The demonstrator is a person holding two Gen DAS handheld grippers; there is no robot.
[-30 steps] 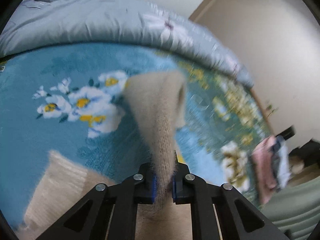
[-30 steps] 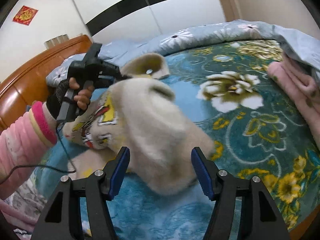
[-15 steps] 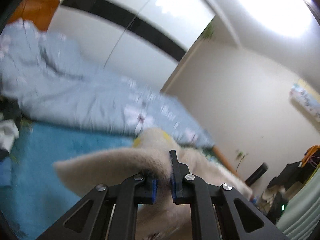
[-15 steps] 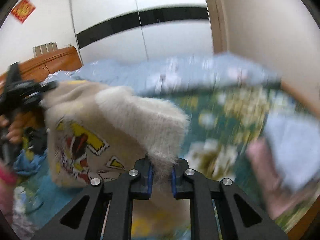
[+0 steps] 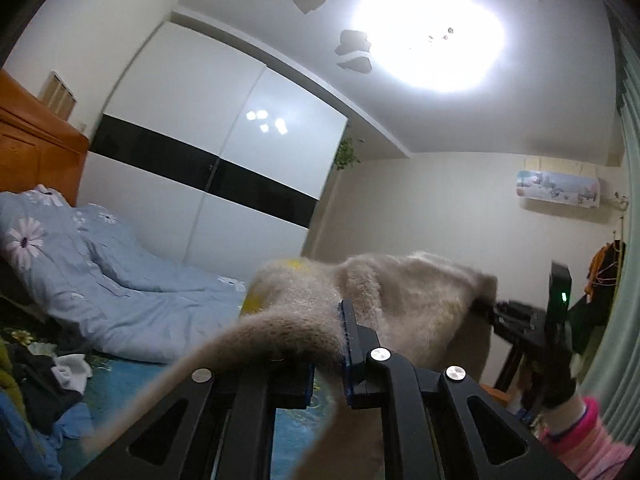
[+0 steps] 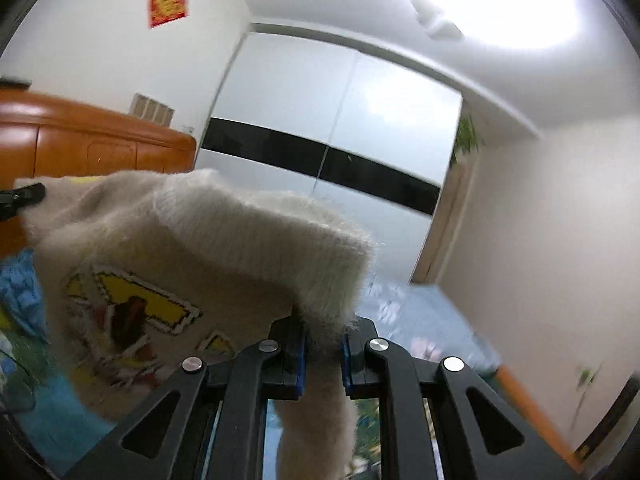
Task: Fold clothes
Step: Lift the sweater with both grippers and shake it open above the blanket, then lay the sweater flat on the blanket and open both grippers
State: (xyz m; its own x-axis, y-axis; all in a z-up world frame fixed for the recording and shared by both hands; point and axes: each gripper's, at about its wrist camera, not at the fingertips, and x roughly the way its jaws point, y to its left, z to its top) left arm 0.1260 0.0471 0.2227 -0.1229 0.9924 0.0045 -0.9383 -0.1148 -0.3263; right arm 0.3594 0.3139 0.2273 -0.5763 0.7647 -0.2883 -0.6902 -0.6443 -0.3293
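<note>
A fuzzy cream sweater (image 6: 208, 248) with a yellow and red print on its front hangs in the air between both grippers. My right gripper (image 6: 323, 354) is shut on one top edge of it. My left gripper (image 5: 327, 354) is shut on the other top edge of the sweater (image 5: 408, 304), and a sleeve drapes over its left finger. In the left wrist view the right gripper (image 5: 520, 320) shows at the far right, held by a hand in a pink sleeve. In the right wrist view the tip of the left gripper (image 6: 24, 196) shows at the far left.
The bed (image 5: 120, 384) with its blue floral cover lies below. A light blue quilt (image 5: 100, 280) is heaped at the headboard side. Dark and white clothes (image 5: 48, 368) are piled at the left. A white wardrobe (image 5: 224, 168) stands behind the bed.
Both grippers have risen high above the bed with the sweater. A second ago the right gripper was open over the sweater; it shut on it and lifted. Both cameras tilted up towards the ceiling.
</note>
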